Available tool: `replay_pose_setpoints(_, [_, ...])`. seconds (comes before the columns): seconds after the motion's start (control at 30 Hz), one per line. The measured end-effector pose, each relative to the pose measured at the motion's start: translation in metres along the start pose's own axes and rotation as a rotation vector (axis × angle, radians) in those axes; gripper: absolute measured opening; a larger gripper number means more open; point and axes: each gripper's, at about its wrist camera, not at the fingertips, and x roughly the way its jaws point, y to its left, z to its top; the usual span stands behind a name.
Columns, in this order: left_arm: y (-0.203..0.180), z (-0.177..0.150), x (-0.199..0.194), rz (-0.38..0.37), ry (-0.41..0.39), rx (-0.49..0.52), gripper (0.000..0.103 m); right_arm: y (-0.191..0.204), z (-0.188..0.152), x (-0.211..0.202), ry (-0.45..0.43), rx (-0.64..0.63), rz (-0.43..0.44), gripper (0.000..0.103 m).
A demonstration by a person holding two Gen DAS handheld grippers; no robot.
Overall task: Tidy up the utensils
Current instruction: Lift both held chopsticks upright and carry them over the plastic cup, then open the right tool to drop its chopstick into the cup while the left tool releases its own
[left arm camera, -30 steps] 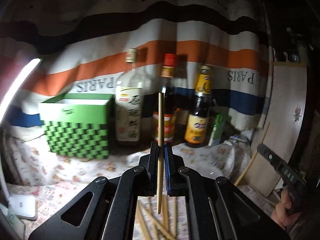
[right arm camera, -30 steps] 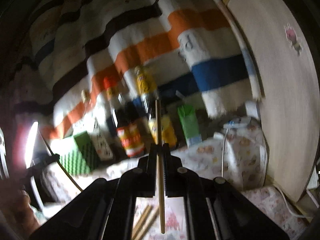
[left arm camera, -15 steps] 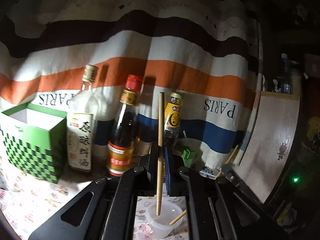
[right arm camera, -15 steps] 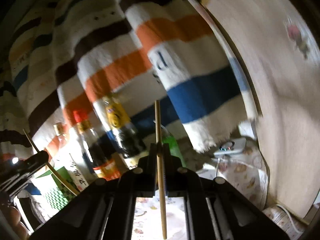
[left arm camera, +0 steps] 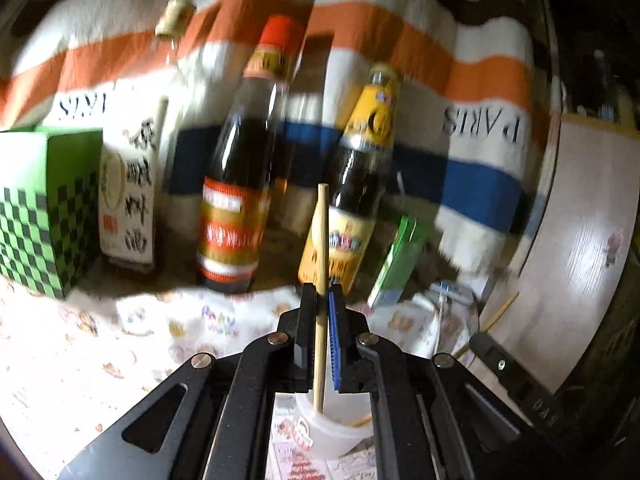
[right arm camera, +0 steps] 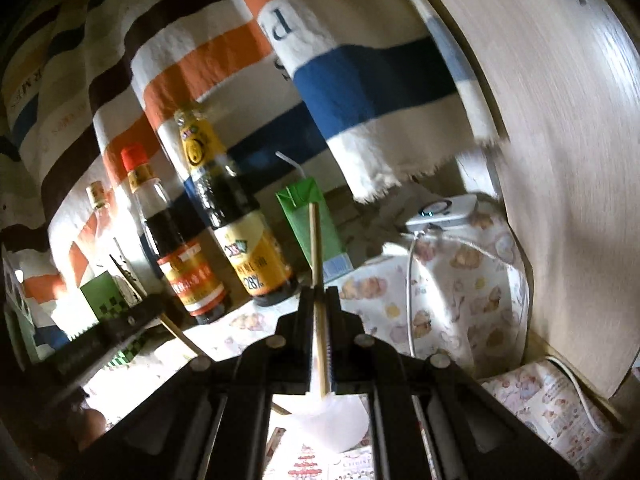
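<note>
Chopsticks (left arm camera: 321,280) (right arm camera: 316,264): we see each tool (left arm camera: 323,300) (right arm camera: 320,300) clamp one above floral-clothed surface (left arm camera: 100,352); striped towel (left arm camera: 400,60) behind.

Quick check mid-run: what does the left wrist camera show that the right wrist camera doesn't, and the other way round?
Only the left wrist view shows the left gripper shut on its own chopstick. Only the right wrist view shows the white charger with its cable, and the right gripper shut on the other chopstick. Both show the white cup under the fingers, the yellow-label bottle, the red-cap bottle, the green carton and the green checkered box.
</note>
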Motion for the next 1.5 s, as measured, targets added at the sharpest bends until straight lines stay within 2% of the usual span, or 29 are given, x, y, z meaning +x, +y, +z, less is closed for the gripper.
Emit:
replay_pose_setpoints(0.1, [0.004, -0.008, 0.008, -0.001, 0.044, -0.015, 0.005, -0.001, -0.003, 0.007, 0.045, 0.000, 0.000, 0.005])
replay_pose_setpoints(0.23, [0.002, -0.016, 0.011, 0.017, 0.053, 0.011, 0.005, 0.003, -0.011, 0.010, 0.106, -0.029, 0.000, 0.005])
replay_pose_setpoints(0.4, [0.002, -0.017, 0.017, 0.025, 0.072, -0.004, 0.005, 0.011, -0.023, 0.012, 0.221, -0.002, 0.081, 0.005])
replay_pose_setpoints(0.5, [0.004, -0.016, 0.015, 0.027, 0.077, -0.002, 0.005, 0.021, -0.039, 0.014, 0.268, -0.038, 0.084, 0.005])
replay_pose_setpoints(0.6, [0.003, -0.018, 0.011, 0.026, 0.080, 0.022, 0.005, 0.029, -0.050, 0.016, 0.270, -0.092, 0.061, 0.005])
replay_pose_setpoints(0.73, [0.000, -0.020, 0.007, 0.026, 0.083, 0.053, 0.005, 0.026, -0.053, 0.018, 0.296, -0.065, 0.081, 0.005])
replay_pose_setpoints(0.83, [0.001, -0.019, 0.007, 0.032, 0.089, 0.062, 0.005, 0.030, -0.051, 0.014, 0.272, -0.091, 0.073, 0.005])
replay_pose_setpoints(1.03, [0.014, -0.008, 0.029, 0.118, 0.108, 0.058, 0.011, 0.038, -0.049, 0.008, 0.279, -0.085, 0.095, 0.005])
replay_pose_setpoints(1.17, [0.034, 0.006, 0.039, 0.126, 0.121, -0.019, 0.012, 0.029, -0.046, 0.007, 0.272, -0.066, 0.079, 0.005])
replay_pose_setpoints(1.27, [0.043, 0.012, 0.037, 0.118, 0.101, -0.028, 0.012, 0.015, -0.043, 0.012, 0.267, -0.037, 0.067, 0.005])
replay_pose_setpoints(1.37, [0.044, 0.013, 0.030, 0.120, 0.087, 0.012, 0.022, 0.005, -0.040, 0.014, 0.254, -0.028, 0.070, 0.005])
replay_pose_setpoints(1.43, [0.042, 0.012, 0.021, 0.126, 0.074, 0.048, 0.035, 0.000, -0.037, 0.015, 0.271, -0.001, 0.096, 0.006])
replay_pose_setpoints(1.5, [0.039, 0.010, 0.011, 0.135, 0.063, 0.078, 0.041, -0.001, -0.036, 0.015, 0.288, 0.023, 0.124, 0.006])
